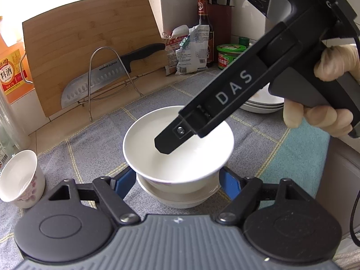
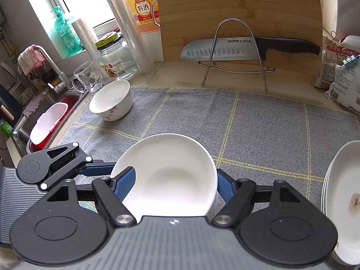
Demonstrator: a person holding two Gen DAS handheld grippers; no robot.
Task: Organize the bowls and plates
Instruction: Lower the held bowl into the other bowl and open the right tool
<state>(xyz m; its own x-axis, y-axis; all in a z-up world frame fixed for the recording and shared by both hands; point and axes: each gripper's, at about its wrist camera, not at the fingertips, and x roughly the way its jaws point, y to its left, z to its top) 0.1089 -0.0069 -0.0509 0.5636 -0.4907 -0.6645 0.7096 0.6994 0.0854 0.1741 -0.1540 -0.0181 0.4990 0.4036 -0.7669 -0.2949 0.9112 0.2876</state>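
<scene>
A plain white bowl (image 1: 144, 144) (image 2: 171, 168) sits tilted on top of a lower white bowl (image 1: 180, 193) on the grey checked cloth (image 2: 247, 123). My right gripper (image 2: 174, 184) is shut on the top bowl, its left pad over the rim and its right pad outside. In the left wrist view it reaches in from the upper right, with one of its black fingers (image 1: 171, 139) inside the bowl. My left gripper (image 1: 176, 180) has its blue pads against both sides of the lower bowl. A flowered bowl (image 1: 20, 177) (image 2: 111, 102) stands apart at the cloth's left edge.
A stack of white plates (image 1: 263, 103) (image 2: 344, 202) lies on the right, the top one stained. A knife on a wire rack (image 2: 247, 45) leans on a cutting board (image 2: 236, 4) at the back. A glass mug (image 2: 86, 77), jars and a sink (image 2: 45, 123) are on the left.
</scene>
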